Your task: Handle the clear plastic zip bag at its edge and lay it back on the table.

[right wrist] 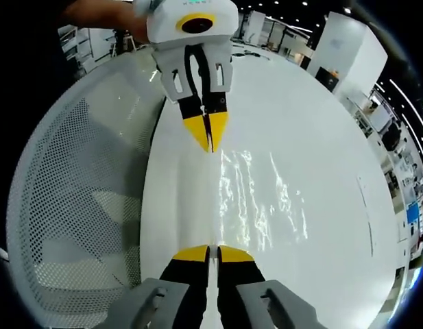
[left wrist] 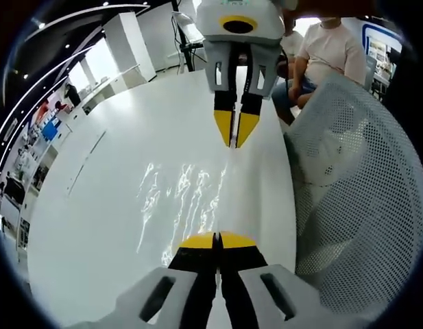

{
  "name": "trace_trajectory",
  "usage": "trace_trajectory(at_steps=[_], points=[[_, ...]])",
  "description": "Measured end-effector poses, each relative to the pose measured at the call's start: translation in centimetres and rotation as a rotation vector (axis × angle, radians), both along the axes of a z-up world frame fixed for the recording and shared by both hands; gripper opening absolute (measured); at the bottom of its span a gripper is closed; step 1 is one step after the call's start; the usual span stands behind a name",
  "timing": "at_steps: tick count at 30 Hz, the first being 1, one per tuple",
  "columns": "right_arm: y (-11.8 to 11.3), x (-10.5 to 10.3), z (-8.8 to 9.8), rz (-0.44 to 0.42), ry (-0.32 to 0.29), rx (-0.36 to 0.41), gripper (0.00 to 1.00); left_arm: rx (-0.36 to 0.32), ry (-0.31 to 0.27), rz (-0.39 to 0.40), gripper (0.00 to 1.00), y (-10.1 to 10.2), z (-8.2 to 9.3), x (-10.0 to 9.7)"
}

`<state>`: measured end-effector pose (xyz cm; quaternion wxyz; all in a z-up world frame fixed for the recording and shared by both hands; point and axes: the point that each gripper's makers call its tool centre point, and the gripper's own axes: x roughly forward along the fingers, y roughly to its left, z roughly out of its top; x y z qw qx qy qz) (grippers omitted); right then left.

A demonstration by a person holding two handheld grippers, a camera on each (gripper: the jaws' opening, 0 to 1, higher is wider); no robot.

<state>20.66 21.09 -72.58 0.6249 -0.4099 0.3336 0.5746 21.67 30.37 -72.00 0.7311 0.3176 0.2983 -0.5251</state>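
While both my grippers pinch opposite ends, clear zip bag (left wrist: pixel 187 202) stretches centre frame between left gripper (left wrist: pixel 216 241) and right gripper (left wrist: pixel 235 139), jaws closed on its edge above white table (left wrist: pixel 94 205).

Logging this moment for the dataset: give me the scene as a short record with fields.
surface: white table, glossy
bag: clear plastic zip bag, stretched between the two claws, low over the table
left claw: shut on the bag's near edge in the left gripper view; seen across the bag in the right gripper view
right claw: shut on the opposite edge; seen across the bag in the left gripper view
beside table: white perforated mesh chair
background: seated person in a white shirt
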Motion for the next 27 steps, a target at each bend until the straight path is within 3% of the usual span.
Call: trace_trajectory(at_steps=[6, 11, 20, 27], points=[[0.0, 0.3, 0.1, -0.038, 0.008, 0.006, 0.0, 0.003, -0.041, -0.031, 0.0, -0.2, 0.2, 0.2], [1.1, 0.2, 0.9, -0.094, 0.053, 0.086, 0.12, -0.004, -0.04, -0.035, 0.0, -0.4, 0.1, 0.1], [2.6, 0.7, 2.5, -0.117, 0.039, 0.152, 0.11, 0.019, -0.083, -0.09, 0.0, -0.6, -0.1, -0.1], [3.9, 1.2, 2.3, -0.122, 0.04, 0.17, 0.08, 0.017, -0.084, -0.104, 0.0, -0.8, -0.3, -0.4]])
